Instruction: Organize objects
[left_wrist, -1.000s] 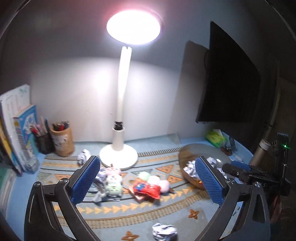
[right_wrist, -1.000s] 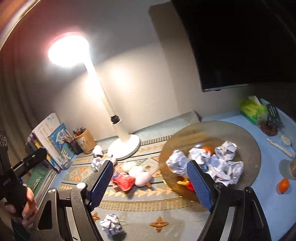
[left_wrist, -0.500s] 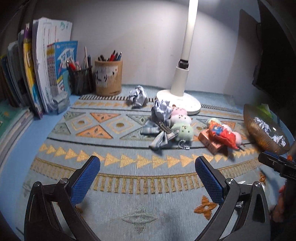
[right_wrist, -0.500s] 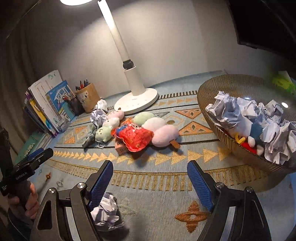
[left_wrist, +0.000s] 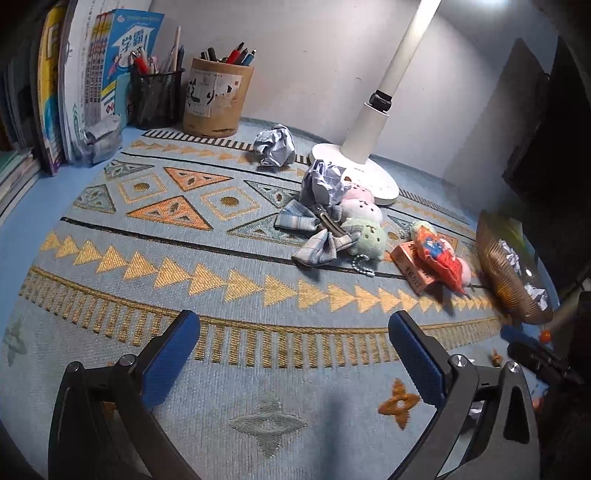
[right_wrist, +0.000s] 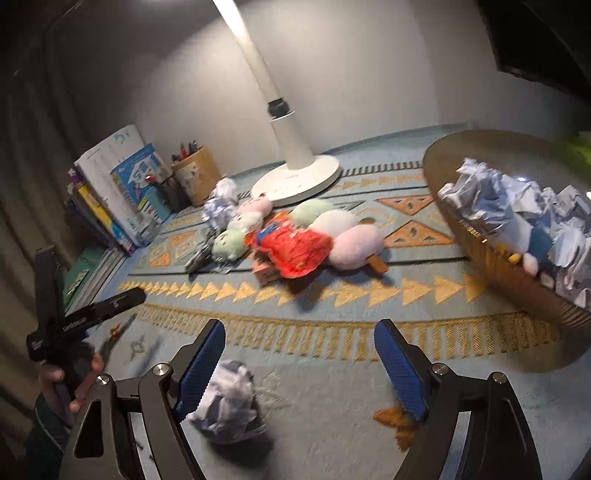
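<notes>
You see a pale blue rug (left_wrist: 207, 266) patterned with orange and gold triangles. At frame centre lies a red packet (right_wrist: 291, 247); at lower left, white crumpled paper (right_wrist: 229, 402). The gripper pads (right_wrist: 201, 365) are blue.

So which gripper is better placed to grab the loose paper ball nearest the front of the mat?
Right. The right gripper is open with the crumpled paper ball beside its left finger; the left gripper faces only bare mat.
</notes>
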